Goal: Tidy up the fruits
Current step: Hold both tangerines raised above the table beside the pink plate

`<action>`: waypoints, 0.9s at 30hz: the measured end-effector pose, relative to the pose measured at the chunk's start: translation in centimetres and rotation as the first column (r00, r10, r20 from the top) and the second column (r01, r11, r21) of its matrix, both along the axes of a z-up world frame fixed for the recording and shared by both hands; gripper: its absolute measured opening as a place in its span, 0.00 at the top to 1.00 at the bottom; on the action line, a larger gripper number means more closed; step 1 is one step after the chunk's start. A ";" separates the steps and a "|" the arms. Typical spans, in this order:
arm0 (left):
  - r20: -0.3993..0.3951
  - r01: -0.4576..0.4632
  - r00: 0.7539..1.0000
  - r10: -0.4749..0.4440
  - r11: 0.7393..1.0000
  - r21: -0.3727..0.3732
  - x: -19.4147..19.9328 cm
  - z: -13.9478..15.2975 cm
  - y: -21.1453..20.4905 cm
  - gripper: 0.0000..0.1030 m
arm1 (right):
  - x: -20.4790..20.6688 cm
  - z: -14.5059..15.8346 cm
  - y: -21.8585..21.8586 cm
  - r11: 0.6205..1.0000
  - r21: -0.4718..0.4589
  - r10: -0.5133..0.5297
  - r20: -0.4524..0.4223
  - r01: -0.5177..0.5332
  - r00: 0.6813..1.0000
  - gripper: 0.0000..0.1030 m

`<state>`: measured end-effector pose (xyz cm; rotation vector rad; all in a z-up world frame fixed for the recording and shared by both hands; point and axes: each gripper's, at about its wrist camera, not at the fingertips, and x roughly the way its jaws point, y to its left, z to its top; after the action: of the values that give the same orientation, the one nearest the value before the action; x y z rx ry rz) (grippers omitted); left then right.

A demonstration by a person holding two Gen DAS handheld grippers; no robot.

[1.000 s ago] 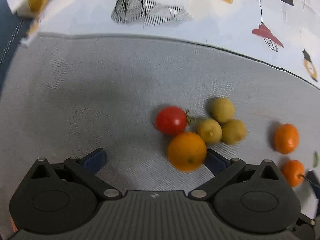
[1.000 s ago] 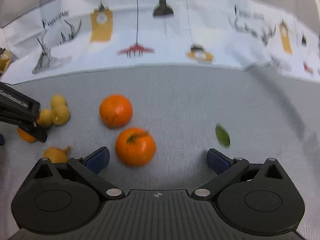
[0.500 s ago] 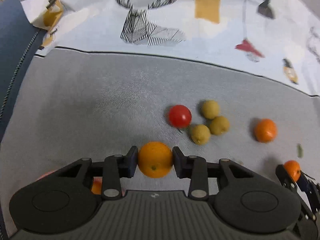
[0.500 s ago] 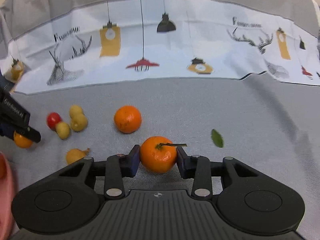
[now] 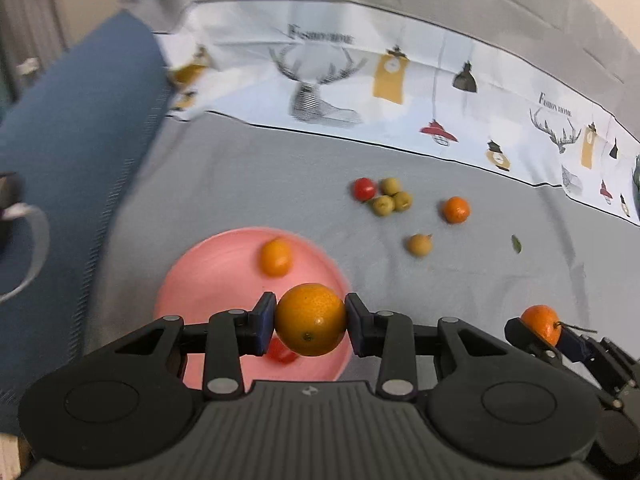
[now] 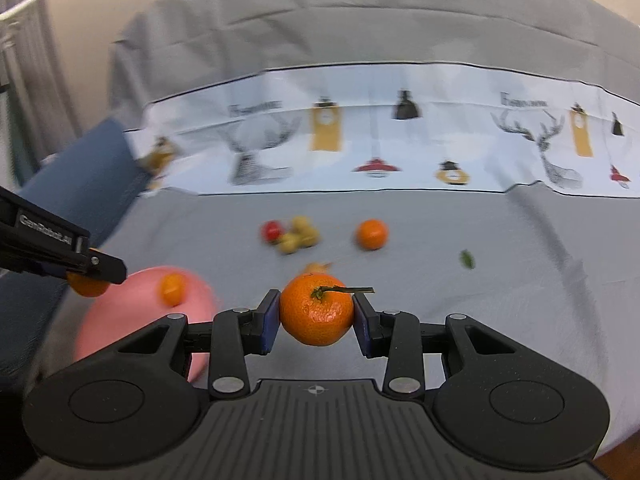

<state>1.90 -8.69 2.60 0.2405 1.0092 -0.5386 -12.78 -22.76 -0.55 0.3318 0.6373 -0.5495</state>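
My left gripper (image 5: 310, 322) is shut on an orange (image 5: 311, 319) and holds it above the near right part of a pink plate (image 5: 208, 280). The plate holds a small orange fruit (image 5: 275, 257) and a red fruit (image 5: 282, 354), partly hidden. My right gripper (image 6: 316, 316) is shut on a stemmed mandarin (image 6: 317, 309), lifted above the grey cloth, right of the plate (image 6: 100, 328). On the cloth lie a red tomato (image 5: 365, 189), three yellow-green fruits (image 5: 390, 198), another mandarin (image 5: 455, 209) and a yellow fruit (image 5: 419, 245).
A green leaf (image 5: 516, 244) lies on the grey cloth to the right. A blue cushion (image 5: 76, 152) borders the left side. A patterned white cloth band (image 5: 400, 92) runs along the back.
Both grippers closed on their fruit and lifted back and up. The left one carried its orange leftward over the pink plate, which has come into view.
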 end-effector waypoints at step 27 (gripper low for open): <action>0.097 -0.124 0.987 0.131 0.989 -0.079 -10.4 3.4 17.4 0.60 | -3.6 6.4 16.0 0.965 -0.101 0.244 0.023 -0.241 0.969 0.62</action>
<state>-8.46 8.70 5.98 0.1360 0.8976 -0.4409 -16.39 -6.74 5.82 0.1674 0.6048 -0.3375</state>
